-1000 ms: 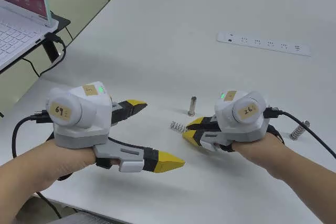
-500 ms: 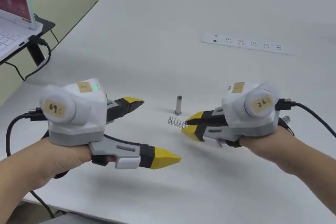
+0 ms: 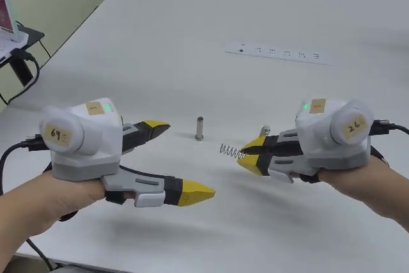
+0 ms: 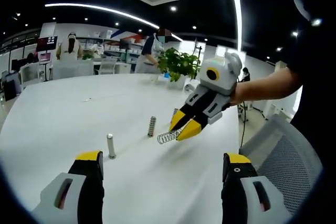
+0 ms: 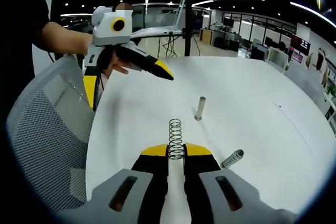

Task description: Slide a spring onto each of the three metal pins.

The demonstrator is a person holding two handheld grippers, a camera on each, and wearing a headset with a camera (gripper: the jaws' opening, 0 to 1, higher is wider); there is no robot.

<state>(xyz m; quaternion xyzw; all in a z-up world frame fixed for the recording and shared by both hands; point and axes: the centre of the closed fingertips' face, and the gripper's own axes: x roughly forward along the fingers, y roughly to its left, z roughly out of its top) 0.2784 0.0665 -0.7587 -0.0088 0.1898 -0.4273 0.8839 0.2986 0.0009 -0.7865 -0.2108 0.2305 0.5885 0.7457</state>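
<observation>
White workbench (image 3: 192, 30) takes up most of the head view, with an open-plan office behind it in both gripper views. Left gripper (image 3: 185, 158) is lower left, jaws spread wide with nothing between them, held above the table. Right gripper (image 3: 246, 156) is centre-right, jaws clenched on one end of a spring (image 3: 230, 151). The rest of it sticks out left past the yellow tips, clear of the surface. Power strip (image 3: 278, 53) is upper centre, well apart from everything. Bare pin (image 3: 199, 128) stands upright at frame centre between the two grippers, near the spring's free end but not touching. Second pin (image 4: 152, 126), spring-sleeved, stands just behind the right gripper's tips; in the head view its top pokes out above the jaw. In the right gripper view the spring is dead centre, with the bare pin just upper right of it.
</observation>
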